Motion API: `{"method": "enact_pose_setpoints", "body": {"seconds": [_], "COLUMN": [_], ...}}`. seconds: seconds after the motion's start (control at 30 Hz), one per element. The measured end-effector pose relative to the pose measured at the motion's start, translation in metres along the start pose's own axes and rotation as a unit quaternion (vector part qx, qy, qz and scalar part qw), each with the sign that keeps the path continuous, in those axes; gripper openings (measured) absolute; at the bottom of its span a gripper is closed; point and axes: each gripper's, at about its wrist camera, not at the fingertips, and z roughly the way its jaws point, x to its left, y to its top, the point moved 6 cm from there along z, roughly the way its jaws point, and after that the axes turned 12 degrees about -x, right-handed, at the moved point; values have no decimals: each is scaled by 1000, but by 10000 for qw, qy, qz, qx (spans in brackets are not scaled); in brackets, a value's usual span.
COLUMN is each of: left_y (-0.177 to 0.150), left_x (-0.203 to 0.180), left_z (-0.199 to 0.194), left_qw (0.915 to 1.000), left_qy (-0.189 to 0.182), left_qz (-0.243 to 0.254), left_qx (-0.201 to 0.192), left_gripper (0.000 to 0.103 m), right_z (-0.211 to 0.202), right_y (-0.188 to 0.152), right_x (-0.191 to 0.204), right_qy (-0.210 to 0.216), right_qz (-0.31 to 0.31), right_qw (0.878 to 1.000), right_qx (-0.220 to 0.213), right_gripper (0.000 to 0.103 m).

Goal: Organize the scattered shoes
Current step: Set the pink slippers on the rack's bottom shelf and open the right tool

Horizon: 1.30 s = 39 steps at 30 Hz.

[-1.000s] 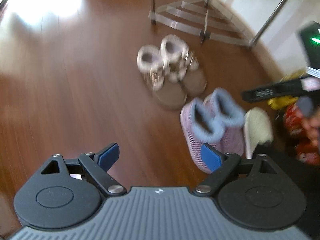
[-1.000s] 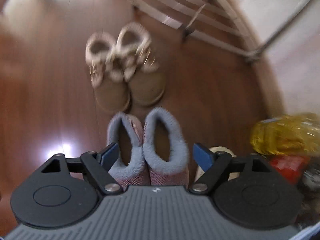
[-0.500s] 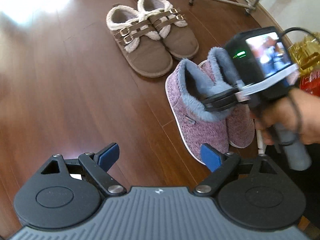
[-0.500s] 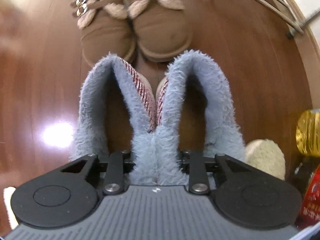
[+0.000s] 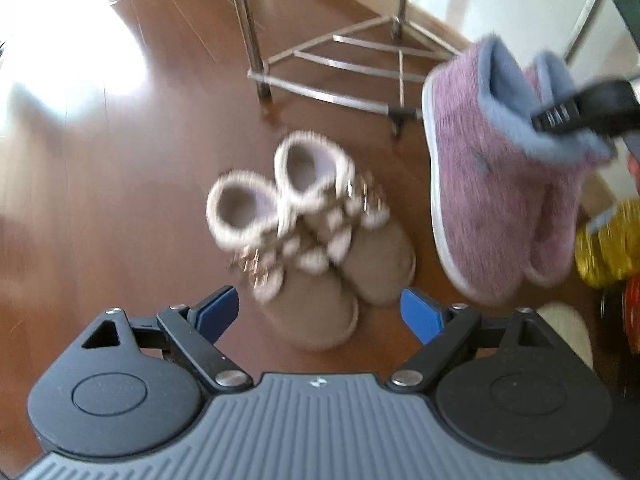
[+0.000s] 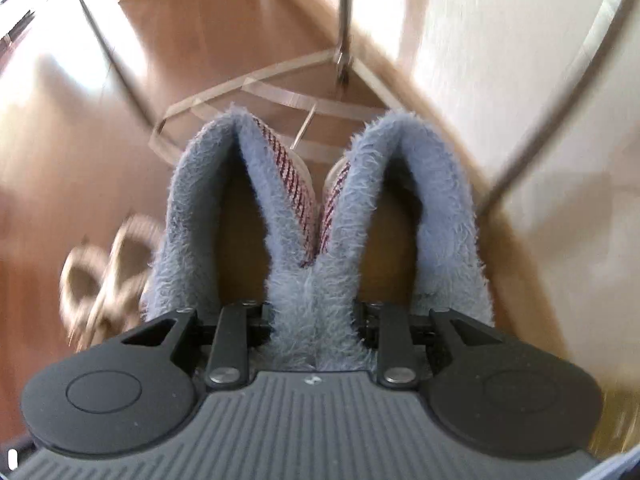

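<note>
1. The pair of pink knitted slipper boots with fluffy grey-blue lining [image 6: 316, 216] is up in the air, toes hanging down, clear of the reddish-brown wooden floor [image 5: 120, 208]. The two inner collar walls are squashed together, so both boots hang as one bundle. You can see the pale soles along the edge.
2. The right gripper [image 6: 314, 320] is pinching those two fuzzy collars between its fingers, closed tight on the fleece.
3. The left gripper [image 5: 320, 308] is spread wide with its blue pads [image 5: 418, 314] apart, holding nothing, hanging just above the floor.
4. Right in front of it sits a pair of tan suede boots with cream fleece trim and metal buckles [image 5: 312, 236], side by side on the floor, toes toward the camera. Pretty blurry though.
5. Behind the tan pair is a chrome clothes-rack base with slanted bars [image 5: 340, 68], near the pale wall [image 5: 520, 0] and baseboard.
6. Over at the right edge of the floor there's some shiny yellow packaging [image 5: 612, 240], with something red just below it. Too smeared to say what they are.
7. The left wrist view shows the pink boots from the side, hanging just right of the tan pair. The right wrist view only looks down into their openings, with the rack beyond and the tan boots a blur at lower left.
</note>
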Motion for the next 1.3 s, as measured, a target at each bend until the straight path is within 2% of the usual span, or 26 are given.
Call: {"method": "enact_pose_setpoints", "body": {"seconds": [0.1, 0.27, 0.37, 0.43, 0.53, 0.6, 0.63, 0.73, 0.8, 0.9, 1.03, 1.17, 1.3], "left_y": [10, 1, -6, -11, -14, -14, -14, -18, -28, -36, -47, -59, -66], "left_x": [-7, -18, -23, -23, -18, -12, -9, 9, 24, 45, 67, 88, 103], "left_z": [14, 31, 35, 37, 37, 37, 38, 49, 59, 59, 52, 40, 24], "left_qw": [9997, 9993, 9992, 9991, 9989, 9987, 9984, 9935, 9849, 9783, 9733, 9708, 9677], "left_qy": [-8, -73, -88, -93, -65, -44, -39, 50, 187, 386, 515, 600, 653], "left_qz": [-228, -331, -301, -288, -296, -336, -386, -626, -762, -969, -1159, -1245, -1327], "left_qx": [-38, 134, 227, 302, 354, 378, 417, 952, 1543, 1790, 1910, 1962, 2040], "left_gripper": [90, 90, 90, 90, 90, 90, 90, 90, 90, 90, 90, 90, 90], "right_z": [37, 97, 124, 139, 123, 103, 92, 59, 37, 3, -37, -59, -80], "right_y": [29, 73, 83, 91, 98, 75, 60, 17, -12, -55, -109, -133, -143], "right_x": [-13, -31, -40, -48, -47, -36, -30, -10, 3, 23, 49, 77, 102], "right_qy": [-60, -224, -325, -479, -780, -775, -750, -676, -626, -551, -470, -495, -446], "right_qz": [-115, -260, -33, 137, 6, -58, -86, -169, -224, -306, -352, -123, 72], "right_qw": [9999, 9994, 9995, 9986, 9936, 9939, 9946, 9962, 9971, 9979, 9982, 9964, 9948], "right_qx": [11, 55, -59, -167, -815, -781, -714, -513, -379, -178, 130, 670, 908], "right_gripper": [24, 25, 36, 48, 66, 72, 72, 72, 72, 75, 77, 77, 77]}}
